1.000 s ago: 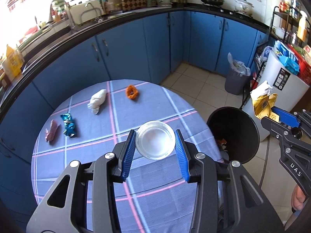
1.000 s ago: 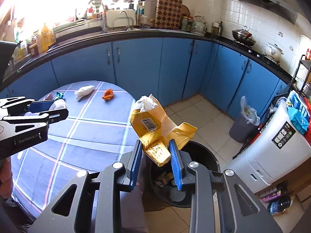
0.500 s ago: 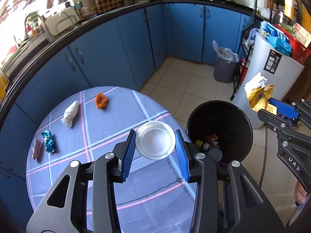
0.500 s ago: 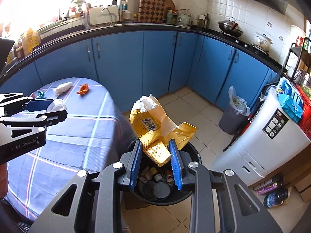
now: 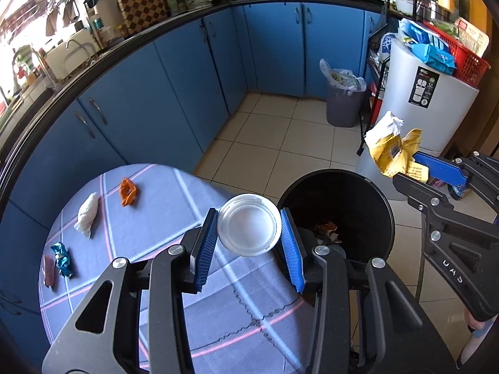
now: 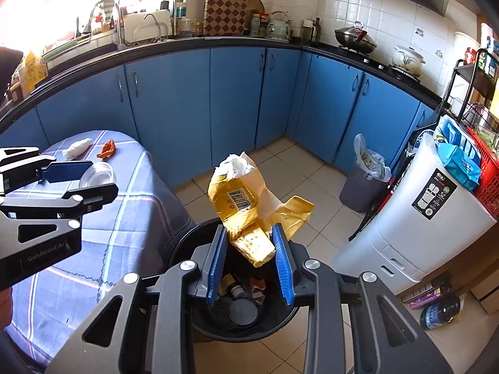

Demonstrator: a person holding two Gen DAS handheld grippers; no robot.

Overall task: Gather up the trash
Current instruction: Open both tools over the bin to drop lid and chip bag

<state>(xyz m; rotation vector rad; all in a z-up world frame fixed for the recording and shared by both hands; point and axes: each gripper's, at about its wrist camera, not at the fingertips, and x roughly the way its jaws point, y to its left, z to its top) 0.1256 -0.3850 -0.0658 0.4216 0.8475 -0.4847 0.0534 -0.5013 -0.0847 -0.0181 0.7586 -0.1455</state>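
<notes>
A clear plastic lid [image 5: 249,228] is clamped between the blue pads of the left gripper [image 5: 249,243], just left of a black bin [image 5: 368,199]. A crumpled yellow envelope [image 6: 249,205] is pinched in the right gripper [image 6: 251,261], directly above the bin's opening.

Plastic lid [image 5: 248,228] nearer black bin [image 5: 372,187], yellow wrapper [image 6: 249,208] above bin

Home kitchen: blue cabinets [image 6: 237,93], sink [image 6: 146,31], wok on stove [image 6: 355,40], tiled floor [image 5: 280,131]

Blown-out glare upper left; fisheye-curved, dark-vignetted edges.
</notes>
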